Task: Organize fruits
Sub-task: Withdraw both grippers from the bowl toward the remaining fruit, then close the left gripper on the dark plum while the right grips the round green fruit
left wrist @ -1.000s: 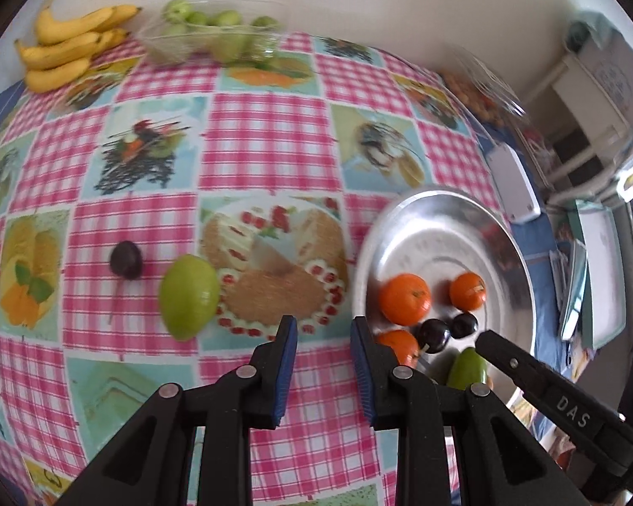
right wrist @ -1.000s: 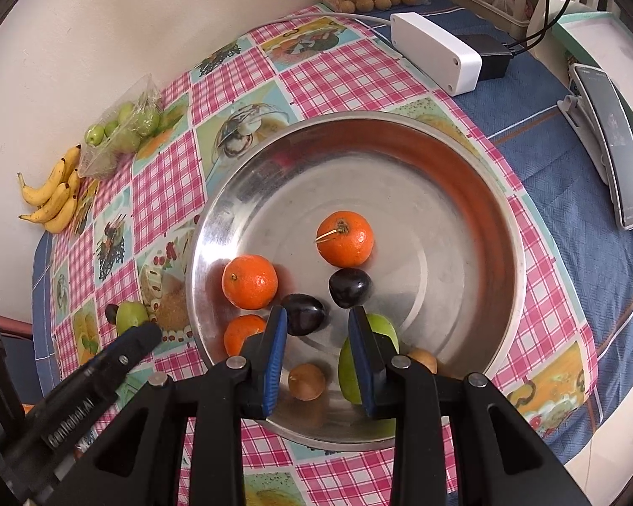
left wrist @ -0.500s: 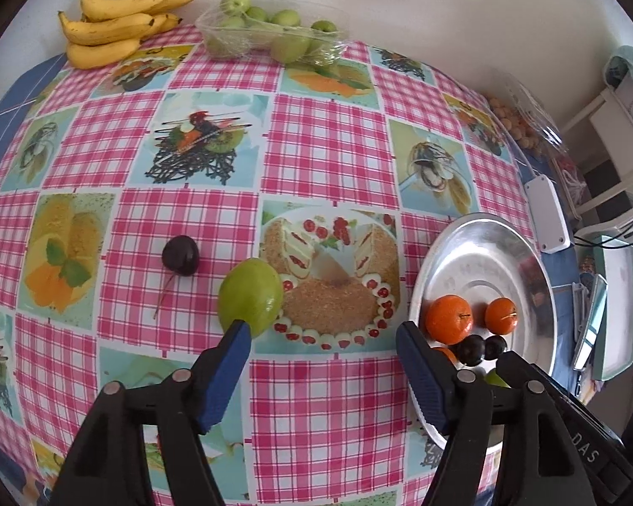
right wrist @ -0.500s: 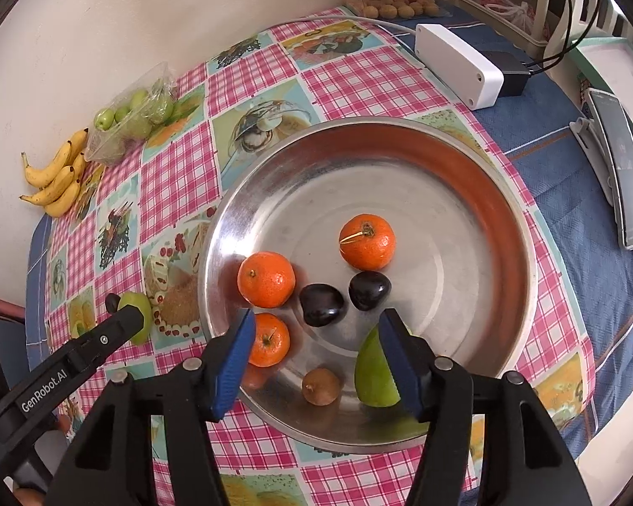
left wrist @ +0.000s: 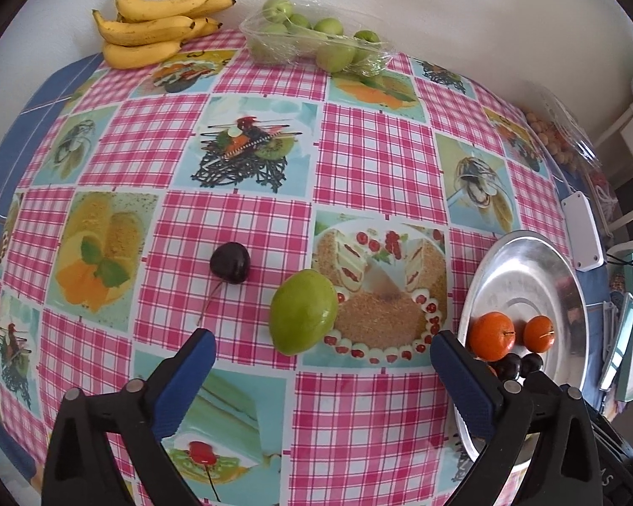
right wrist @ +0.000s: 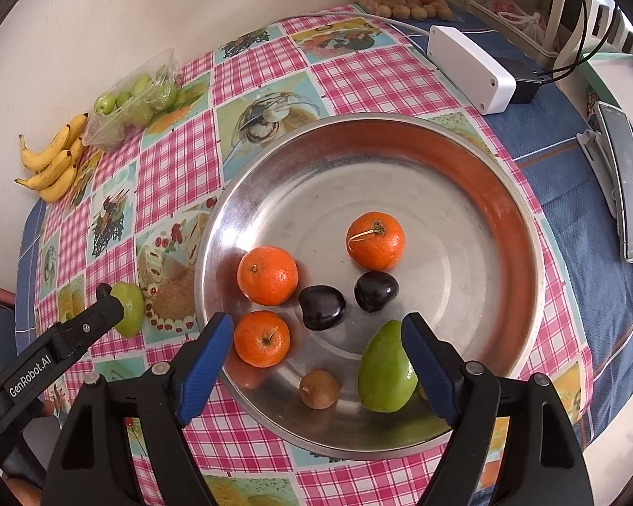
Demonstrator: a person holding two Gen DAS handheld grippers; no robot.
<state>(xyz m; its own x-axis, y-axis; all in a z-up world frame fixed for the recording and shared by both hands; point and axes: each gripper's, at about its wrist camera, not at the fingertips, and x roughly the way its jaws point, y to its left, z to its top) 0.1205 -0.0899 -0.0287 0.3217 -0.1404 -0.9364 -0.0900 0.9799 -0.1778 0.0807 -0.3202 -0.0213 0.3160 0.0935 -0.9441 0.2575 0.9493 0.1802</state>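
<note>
Left wrist: we hover w/ wide, empty jaws, just opened, near mango [left wrist: 303, 311].
Risk: mango rolls off toward tray [left wrist: 572, 295] if nudged.

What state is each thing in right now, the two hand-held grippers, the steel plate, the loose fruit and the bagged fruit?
Left hand-held gripper: open, jaws just widened, empty.
Right hand-held gripper: open, jaws just widened, nothing gripped.
Steel plate: partly filled with fruit.
Green mango: on the tablecloth, outside the plate.
Dark cherry: on the tablecloth, stem attached.
Plastic bag of green fruit: sealed.
</note>
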